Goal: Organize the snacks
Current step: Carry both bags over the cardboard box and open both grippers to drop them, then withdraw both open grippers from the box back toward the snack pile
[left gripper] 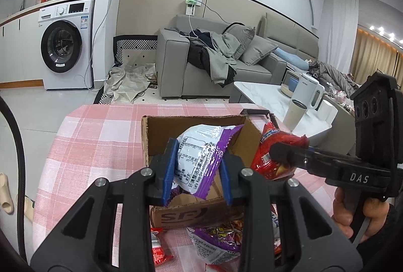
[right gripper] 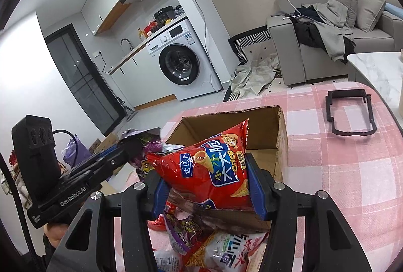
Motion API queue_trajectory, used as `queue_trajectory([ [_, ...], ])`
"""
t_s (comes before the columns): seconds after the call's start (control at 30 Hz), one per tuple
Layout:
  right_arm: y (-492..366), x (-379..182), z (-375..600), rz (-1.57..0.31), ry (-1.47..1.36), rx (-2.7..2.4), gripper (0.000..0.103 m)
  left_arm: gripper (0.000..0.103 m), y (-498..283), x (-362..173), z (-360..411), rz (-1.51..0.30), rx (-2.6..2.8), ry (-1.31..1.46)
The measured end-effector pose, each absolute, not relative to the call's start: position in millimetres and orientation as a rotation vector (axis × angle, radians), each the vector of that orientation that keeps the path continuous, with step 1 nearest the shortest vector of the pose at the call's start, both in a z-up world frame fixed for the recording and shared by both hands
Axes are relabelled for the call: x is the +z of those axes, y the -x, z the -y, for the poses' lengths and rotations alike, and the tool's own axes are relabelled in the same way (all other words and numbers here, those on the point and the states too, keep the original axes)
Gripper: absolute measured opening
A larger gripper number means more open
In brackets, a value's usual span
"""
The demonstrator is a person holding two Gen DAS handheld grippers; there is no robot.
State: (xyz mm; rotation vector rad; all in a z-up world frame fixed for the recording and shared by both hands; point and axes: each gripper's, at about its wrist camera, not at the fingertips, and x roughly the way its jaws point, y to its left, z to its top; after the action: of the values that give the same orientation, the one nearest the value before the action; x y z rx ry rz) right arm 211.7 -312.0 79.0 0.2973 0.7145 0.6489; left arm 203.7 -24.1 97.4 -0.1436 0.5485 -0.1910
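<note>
An open cardboard box [left gripper: 195, 128] [right gripper: 272, 136] stands on the pink checked tablecloth [left gripper: 100, 141] [right gripper: 340, 158]. My left gripper [left gripper: 197, 171] is shut on a purple and white snack bag [left gripper: 199, 158] and holds it above the box's near side; it enters the right wrist view from the left [right gripper: 136, 146]. My right gripper [right gripper: 207, 183] is shut on a red snack bag [right gripper: 209, 166] over the box's front edge; in the left wrist view it [left gripper: 282, 151] holds that bag [left gripper: 272, 153] at the box's right side. Several loose snack bags [left gripper: 216, 241] [right gripper: 214, 246] lie in front of the box.
A black rectangular frame [right gripper: 348, 113] lies on the cloth right of the box. A marble coffee table [left gripper: 267, 98] with a white kettle [left gripper: 307, 93] and a cup [left gripper: 294, 115] stands beyond the table's right edge. A grey sofa [left gripper: 226, 65] and washing machine [left gripper: 65, 45] stand behind.
</note>
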Motion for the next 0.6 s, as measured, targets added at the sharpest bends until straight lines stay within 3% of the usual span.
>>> queue_trajectory([
  [0.6, -241.5, 51.7, 293.6, -0.753, -0.199, 0.618, 0.058, 0.028, -249.5, 48.3, 31.9, -0.646, -0.165, 0.094],
])
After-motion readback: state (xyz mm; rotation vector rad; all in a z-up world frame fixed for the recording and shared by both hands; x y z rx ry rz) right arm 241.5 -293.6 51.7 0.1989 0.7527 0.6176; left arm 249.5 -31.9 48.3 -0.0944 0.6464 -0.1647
